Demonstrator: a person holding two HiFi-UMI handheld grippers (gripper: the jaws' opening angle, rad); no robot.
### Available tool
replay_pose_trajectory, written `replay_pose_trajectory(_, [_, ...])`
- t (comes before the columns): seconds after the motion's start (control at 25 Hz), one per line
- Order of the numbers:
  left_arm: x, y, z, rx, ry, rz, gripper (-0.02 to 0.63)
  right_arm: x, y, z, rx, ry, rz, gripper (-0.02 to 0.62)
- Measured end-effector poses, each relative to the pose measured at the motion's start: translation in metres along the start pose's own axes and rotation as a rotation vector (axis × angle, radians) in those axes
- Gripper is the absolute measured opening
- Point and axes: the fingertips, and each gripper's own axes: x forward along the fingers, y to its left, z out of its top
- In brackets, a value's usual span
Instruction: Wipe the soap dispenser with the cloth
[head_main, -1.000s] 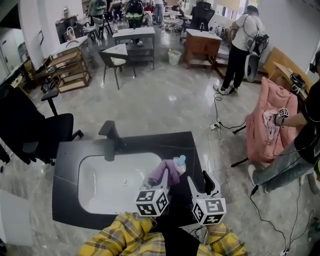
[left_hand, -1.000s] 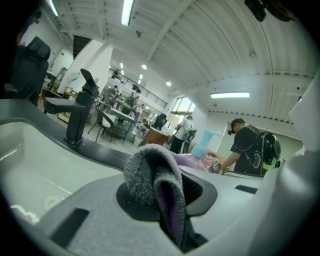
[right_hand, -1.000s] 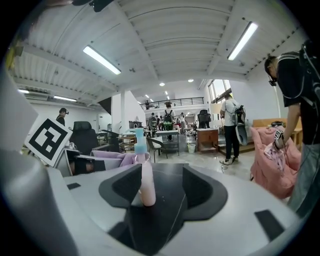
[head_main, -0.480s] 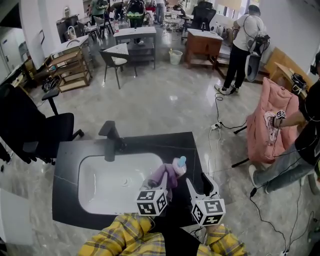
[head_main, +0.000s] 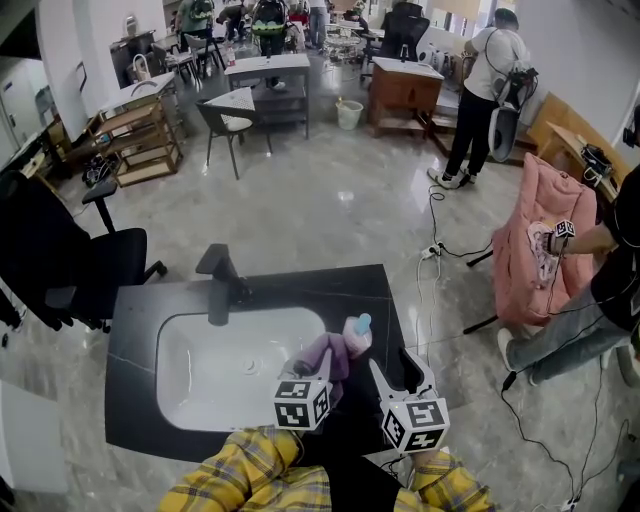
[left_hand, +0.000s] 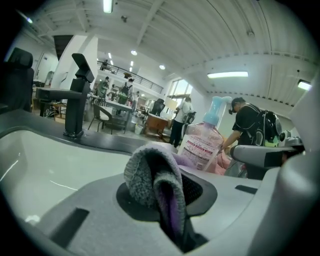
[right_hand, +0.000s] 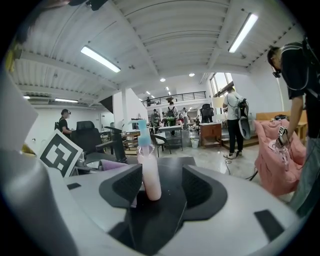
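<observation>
The soap dispenser (head_main: 357, 333) stands upright on the dark worktop (head_main: 340, 285), at about 3 o'clock from the white sink (head_main: 200, 370) and just off its rim. It is a slim clear bottle of pink liquid with a blue pump on top. It is probably light plastic, smooth and a bit slippery, and tall enough for its small base to tip under a sideways push. The best hold looks to be round the straight body, low or at mid-height. The pump neck is thin and would give or squirt if pressed.

The cloth (head_main: 325, 355) lies at the dispenser's 8 o'clock, close beside it, though contact cannot be told. It is a soft, fluffy grey-and-purple fold that should mould round the bottle. The left gripper (head_main: 318, 368) is clenched on the cloth, which bulges up out of the jaws.

The right gripper (head_main: 393, 362) sits at the dispenser's 5 o'clock with its jaws released and wide apart. Its own view shows the bottle standing in the gap, nearer the pad at 9 o'clock, and nothing is clamped. Steadying the bottle there before rubbing would likely stop it sliding.

A black tap (head_main: 218, 285) stands at the sink's 12 o'clock
</observation>
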Motion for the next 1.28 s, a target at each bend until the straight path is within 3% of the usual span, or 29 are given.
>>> replay_pose_trajectory(0.28, [-0.004,0.007,-0.003,0.046,0.004,-0.002,0.058,0.001,0.002,0.0,-0.005,0.002,0.043,0.242])
replay_pose_trajectory(0.56, [-0.027,0.018,0.009,0.012,-0.038,0.017,0.058,0.007,0.002,0.023,-0.034,-0.04,0.195,0.242])
replay_pose_trajectory(0.68, [-0.039,0.024,0.015,-0.009,-0.065,0.017,0.058,0.017,0.009,0.026,-0.062,-0.032,0.294,0.242])
replay_pose_trajectory(1.04, [-0.07,0.037,0.03,-0.074,-0.134,0.029,0.058,0.036,0.045,0.041,-0.178,0.036,0.725,0.242])
replay_pose_trajectory(1.28, [-0.085,0.046,0.034,-0.099,-0.162,0.072,0.058,0.052,0.057,0.047,-0.249,0.098,0.873,0.242])
